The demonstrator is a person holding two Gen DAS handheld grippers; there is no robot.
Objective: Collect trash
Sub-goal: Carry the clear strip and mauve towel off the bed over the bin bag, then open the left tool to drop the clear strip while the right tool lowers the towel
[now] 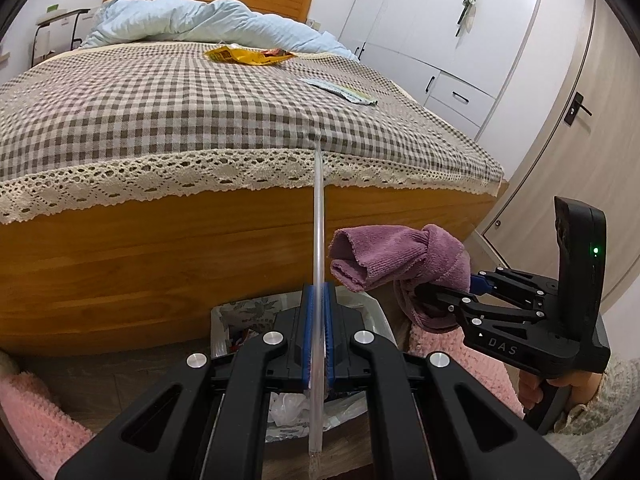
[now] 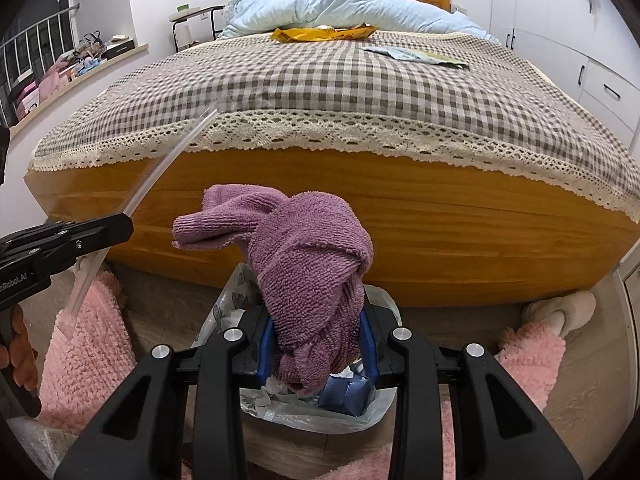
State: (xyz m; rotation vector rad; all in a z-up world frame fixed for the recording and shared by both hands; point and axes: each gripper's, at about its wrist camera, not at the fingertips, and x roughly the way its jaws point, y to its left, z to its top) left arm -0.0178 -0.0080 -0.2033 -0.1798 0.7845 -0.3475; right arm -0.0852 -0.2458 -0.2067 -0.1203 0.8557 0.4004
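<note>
Both claws hang over the lined trash bin (image 2: 320, 412) at the foot of the bed (image 2: 360, 240). The left claw (image 1: 318, 340) is clamped tight on a clear plastic tube (image 1: 318, 208), gripped low on its length so that most of it stands above the pads and a short end pokes below toward the bin. The right claw (image 2: 320, 344) is partly closed on a knotted purple cloth (image 2: 304, 264), whose bulk sits above and in front of the pads. Two pieces of trash lie on the checked bedspread: a yellow wrapper (image 2: 324, 34) near the blue duvet (image 2: 340, 6), and a pale flat packet (image 2: 416, 55) nearer the right edge. Risks, as judged: the tube is long and light, and if let go at this tilt it could tip against the bin rim and fall to the floor or onto the pink rug (image 2: 88, 340). The cloth, if released, may snag on a pad or drape over the bin liner and not drop inside. The two claws stand close together, so a careless swing could knock one load against the other.
</note>
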